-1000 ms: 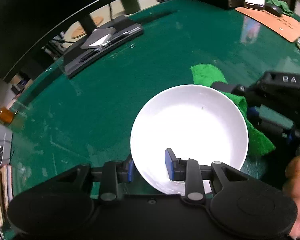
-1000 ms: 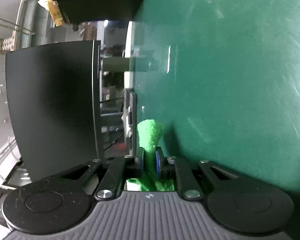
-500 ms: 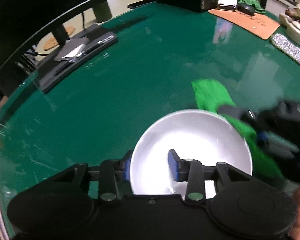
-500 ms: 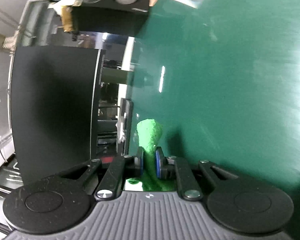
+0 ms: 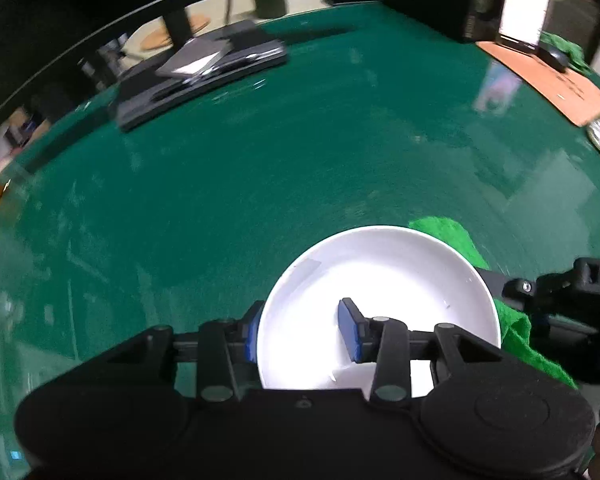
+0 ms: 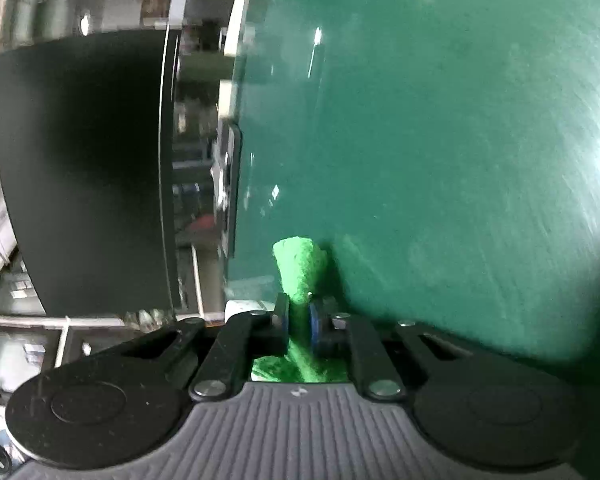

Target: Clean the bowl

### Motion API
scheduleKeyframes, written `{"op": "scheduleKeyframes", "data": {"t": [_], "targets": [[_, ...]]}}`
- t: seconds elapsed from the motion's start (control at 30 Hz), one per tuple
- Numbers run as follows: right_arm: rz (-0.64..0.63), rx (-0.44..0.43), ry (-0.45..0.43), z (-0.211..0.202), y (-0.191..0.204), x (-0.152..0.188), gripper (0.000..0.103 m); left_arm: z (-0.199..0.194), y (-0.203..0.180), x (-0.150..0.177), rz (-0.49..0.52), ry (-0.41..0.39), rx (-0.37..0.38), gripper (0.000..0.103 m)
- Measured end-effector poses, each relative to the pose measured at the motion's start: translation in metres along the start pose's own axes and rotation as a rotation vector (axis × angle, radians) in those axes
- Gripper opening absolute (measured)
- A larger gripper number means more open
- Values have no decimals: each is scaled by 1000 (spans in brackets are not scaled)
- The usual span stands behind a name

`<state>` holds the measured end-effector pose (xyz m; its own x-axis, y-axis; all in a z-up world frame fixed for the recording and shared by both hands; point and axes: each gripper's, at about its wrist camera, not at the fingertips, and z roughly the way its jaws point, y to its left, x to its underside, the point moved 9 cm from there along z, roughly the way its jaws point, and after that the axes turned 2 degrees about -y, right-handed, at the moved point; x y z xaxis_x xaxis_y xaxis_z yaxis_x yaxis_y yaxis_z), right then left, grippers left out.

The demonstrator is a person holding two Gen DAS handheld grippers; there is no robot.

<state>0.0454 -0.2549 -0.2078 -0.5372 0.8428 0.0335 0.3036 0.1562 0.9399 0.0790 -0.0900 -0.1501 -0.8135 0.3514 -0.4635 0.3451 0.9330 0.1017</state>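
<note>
Left gripper [image 5: 302, 330]: clamped on the bowl's near-left rim, one blue pad outside the wall, the other inside.
Bowl [image 5: 384, 276]: white, looks bare inside; sits toward the near edge of the green table [image 5: 260, 168], at the right of the left view. Whether it rests on the table or is lifted clear, I cannot tell.
Right gripper [image 6: 299, 322]: closed on the cloth, which is pinched between the two blue pads; in the left view its black body [image 5: 560, 292] sits just right of the bowl.
Cloth [image 6: 300, 268]: bright green; one end sticks up past the fingertips, the rest bunches behind them. In the left view it shows [image 5: 446, 234] behind the bowl's far-right rim and trails down its right side.
Keyboard [image 5: 204, 76]: black, at the far left edge of the table, blurred.
Mat [image 5: 548, 80]: brown, at the far right corner, with a mouse [image 5: 554, 56] on it.
Phone [image 5: 524, 10]: lit screen, upright behind the mat.
Monitor [image 6: 84, 168]: dark, beyond the table edge in the right view.
</note>
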Motion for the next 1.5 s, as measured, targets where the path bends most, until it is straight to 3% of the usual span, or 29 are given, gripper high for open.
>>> {"op": "scheduleKeyframes", "data": {"t": [0.07, 0.13, 0.33, 0.57, 0.77, 0.87, 1.03, 1.3, 1.5], "targets": [[-15, -44, 64, 18, 11, -11, 12, -2, 0, 2, -24, -4, -18, 38], [9, -27, 138, 34, 6, -15, 12, -4, -1, 4, -54, -10, -40, 38], [-20, 8, 220, -6, -3, -10, 13, -6, -1, 9, -99, -33, -66, 38], [-97, 16, 243, 20, 2, 4, 13, -7, 0, 10, -109, -59, -62, 38], [-99, 58, 274, -9, -6, 8, 13, -5, 1, 11, -113, -74, 1, 39], [-94, 71, 262, -1, -4, 6, 12, -4, 1, 11, -110, -72, 10, 39], [-146, 33, 261, 29, 8, 3, 12, -3, 0, 11, -96, -60, 20, 40], [-91, 30, 319, -7, -10, 2, 12, -4, -2, 14, -105, -57, 18, 41], [-144, -6, 325, 26, 8, -1, 12, -5, -2, 14, -118, -49, 4, 42]]}}
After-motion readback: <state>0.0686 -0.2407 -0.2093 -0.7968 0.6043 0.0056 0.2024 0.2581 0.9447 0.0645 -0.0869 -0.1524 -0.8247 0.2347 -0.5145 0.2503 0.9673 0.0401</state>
